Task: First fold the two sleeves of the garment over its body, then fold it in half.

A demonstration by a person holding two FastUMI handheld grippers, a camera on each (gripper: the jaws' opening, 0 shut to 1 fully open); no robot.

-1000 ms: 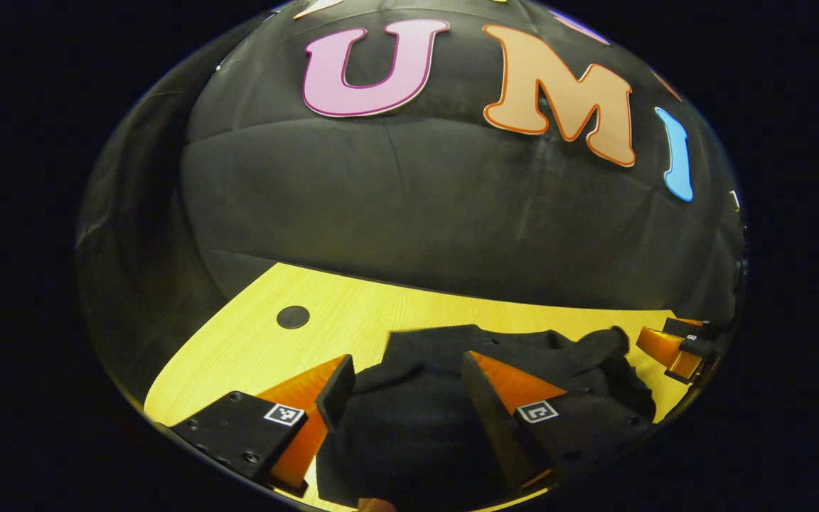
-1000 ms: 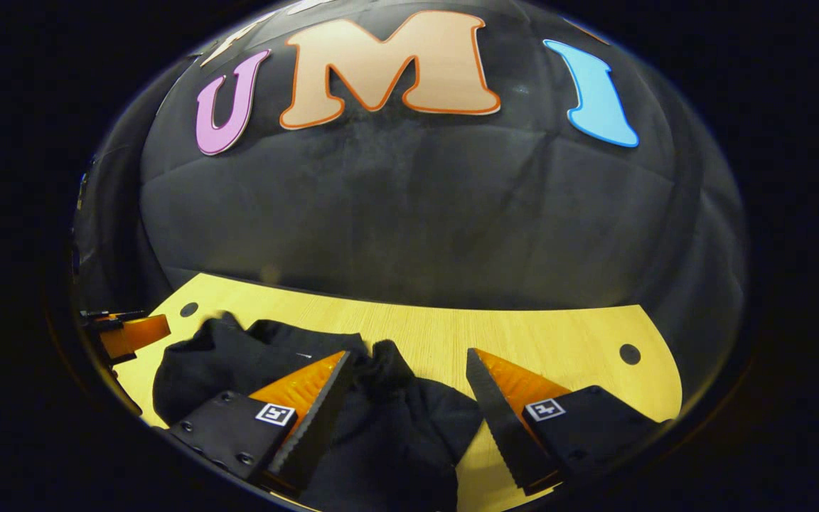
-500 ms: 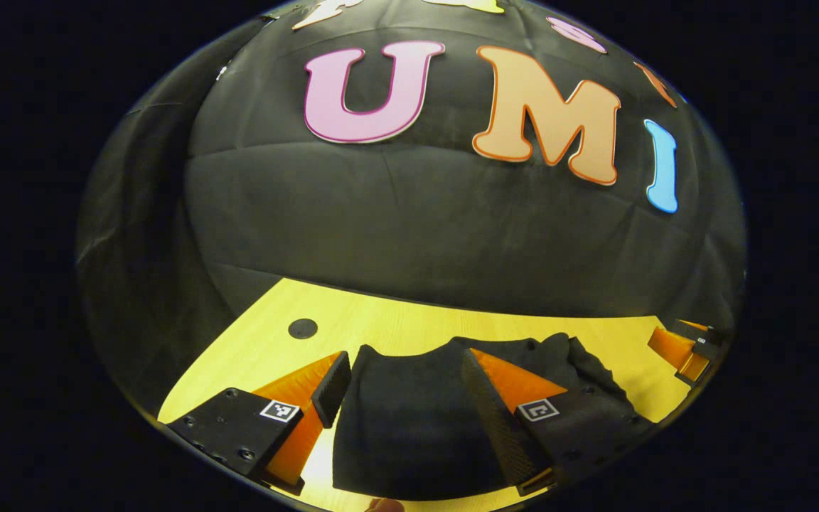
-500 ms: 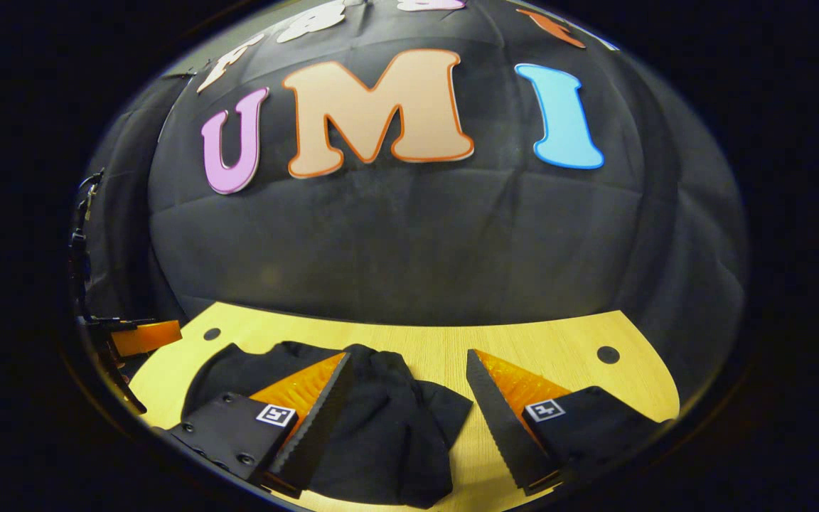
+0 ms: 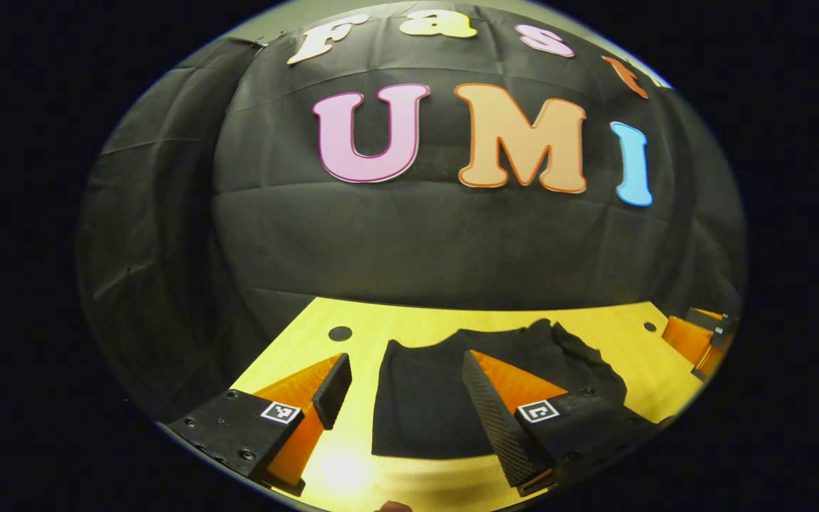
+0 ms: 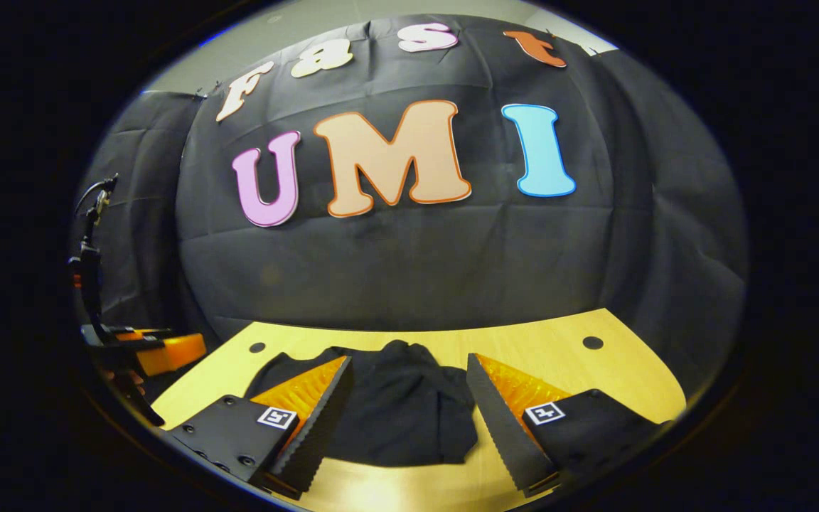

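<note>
- While both claws hang above it, the wooden table (image 5: 288, 348) carries one item and has round holes near its corners.
- Black garment (image 5: 424, 398): folded into a compact bundle, lying flat mid-table; touched by neither claw.
- Left gripper (image 5: 402, 373): fingers spread wide, holding nothing, raised over the garment's near edge.
- Right gripper (image 6: 409, 377): fingers equally wide apart, empty, garment lying between and beyond them.
</note>
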